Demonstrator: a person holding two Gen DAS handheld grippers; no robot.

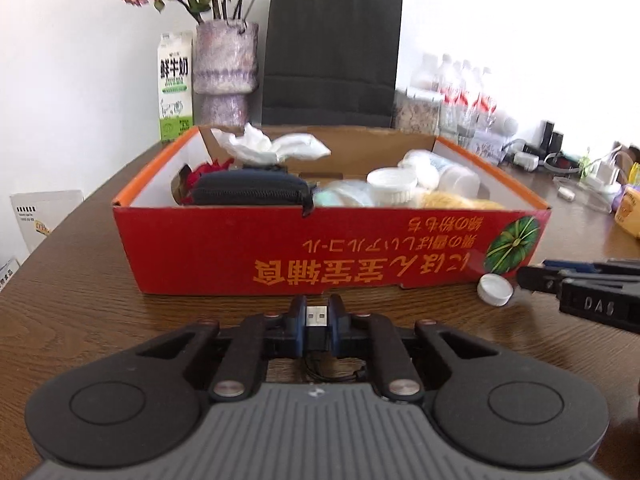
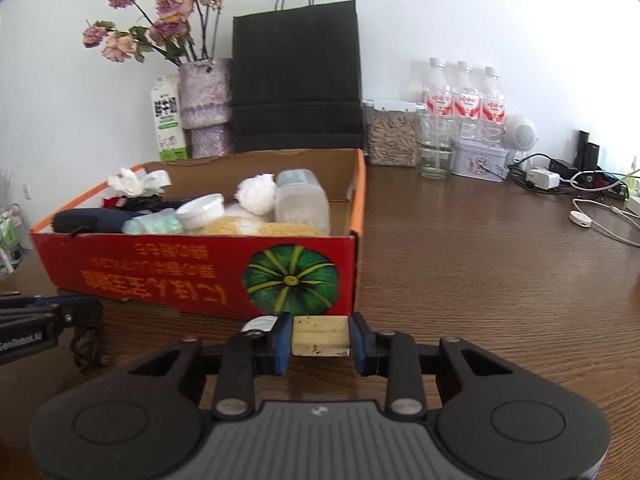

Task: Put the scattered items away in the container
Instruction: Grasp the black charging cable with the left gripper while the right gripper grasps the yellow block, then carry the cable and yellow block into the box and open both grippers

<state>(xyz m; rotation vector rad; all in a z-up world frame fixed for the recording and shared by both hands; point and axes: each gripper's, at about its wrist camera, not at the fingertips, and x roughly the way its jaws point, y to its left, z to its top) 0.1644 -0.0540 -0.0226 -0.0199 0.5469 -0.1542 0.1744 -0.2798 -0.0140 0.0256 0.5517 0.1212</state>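
Note:
A red cardboard box [image 1: 248,248] [image 2: 160,272] stands on the brown wooden table, holding a dark pouch [image 1: 252,190], tissues, white lids and a plastic jar. My left gripper [image 1: 318,316] is shut on a black USB cable plug [image 1: 317,322] just in front of the box; its cord hangs below. My right gripper [image 2: 320,336] is shut on a cream eraser block [image 2: 320,336] near the box's front right corner. A white bottle cap [image 1: 495,289] [image 2: 260,324] lies on the table by that corner, beside the right gripper's fingers [image 1: 536,278].
Behind the box stand a milk carton [image 1: 175,88], a vase of dried flowers [image 1: 226,64], a black paper bag [image 1: 332,56], water bottles [image 2: 464,96], a seed jar [image 2: 391,134] and a tin. Chargers and cables [image 2: 600,200] lie at the far right.

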